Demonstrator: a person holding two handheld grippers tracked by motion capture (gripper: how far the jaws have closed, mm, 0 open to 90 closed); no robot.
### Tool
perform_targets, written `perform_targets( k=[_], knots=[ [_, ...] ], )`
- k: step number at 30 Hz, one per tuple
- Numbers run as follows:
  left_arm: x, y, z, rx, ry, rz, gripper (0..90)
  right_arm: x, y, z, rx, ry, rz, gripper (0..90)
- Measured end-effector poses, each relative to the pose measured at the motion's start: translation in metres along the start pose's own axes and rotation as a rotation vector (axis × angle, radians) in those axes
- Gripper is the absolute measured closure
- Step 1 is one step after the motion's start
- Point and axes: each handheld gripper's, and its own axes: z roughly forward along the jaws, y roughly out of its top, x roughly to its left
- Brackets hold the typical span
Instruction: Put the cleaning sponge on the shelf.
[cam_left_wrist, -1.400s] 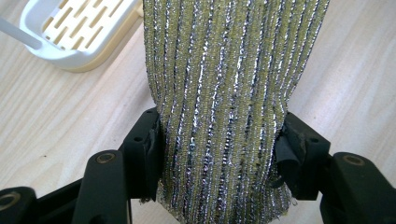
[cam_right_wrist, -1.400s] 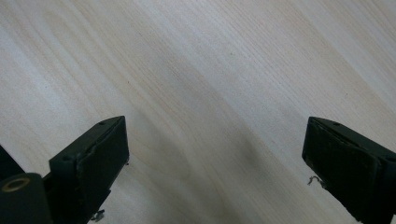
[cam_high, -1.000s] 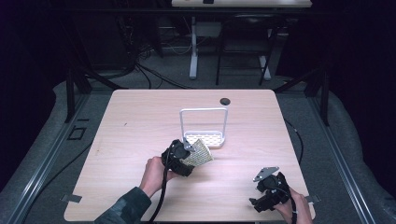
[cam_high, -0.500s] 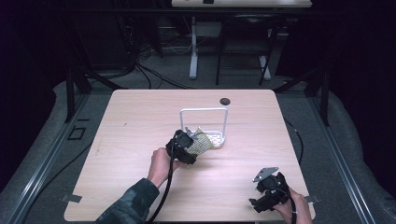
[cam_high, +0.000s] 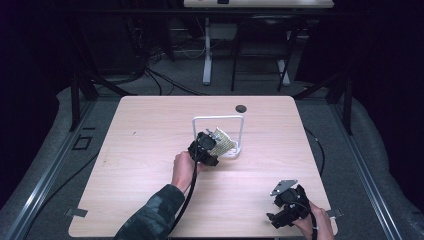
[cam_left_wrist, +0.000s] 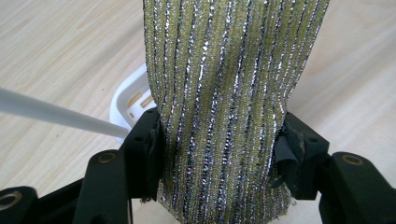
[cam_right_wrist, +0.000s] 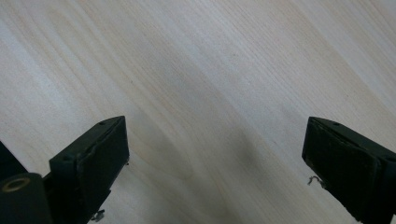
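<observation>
A light wooden table (cam_high: 150, 150) is seen from above, with a small black round disc (cam_high: 241, 108) lying near its far edge. Near the middle of the table stands a white rack with a tall wire hoop and a flat slotted base (cam_high: 242, 131). The left gripper (cam_high: 209, 144) is held just left of this rack, and a ribbed yellow-green cloth shot through with silver thread (cam_high: 222, 143) is clamped between its jaws; the cloth is raised over the rack's base, under the hoop. In the left gripper view the cloth (cam_left_wrist: 224, 93) is pinched from both sides by the black jaws, and the white base (cam_left_wrist: 128, 100) is seen behind it, with one white bar crossing at the left.

The right gripper (cam_high: 281, 216) is held low at the near right corner of the table, well apart from the rack. In its own view the jaws are spread wide, with bare wood between them.
</observation>
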Motion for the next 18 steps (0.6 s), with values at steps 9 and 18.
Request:
perform_targets(
  k=[9, 18],
  knots=[
    [0.004, 0.015, 0.017, 0.031, 0.034, -0.042, 41.0, 0.0, 0.0, 0.0, -0.005, 0.003, -0.008, 6.6],
    [0.004, 0.025, 0.034, 0.063, 0.054, -0.049, 39.3, 0.001, 0.0, 0.0, -0.006, 0.01, -0.008, 6.6]
  ],
)
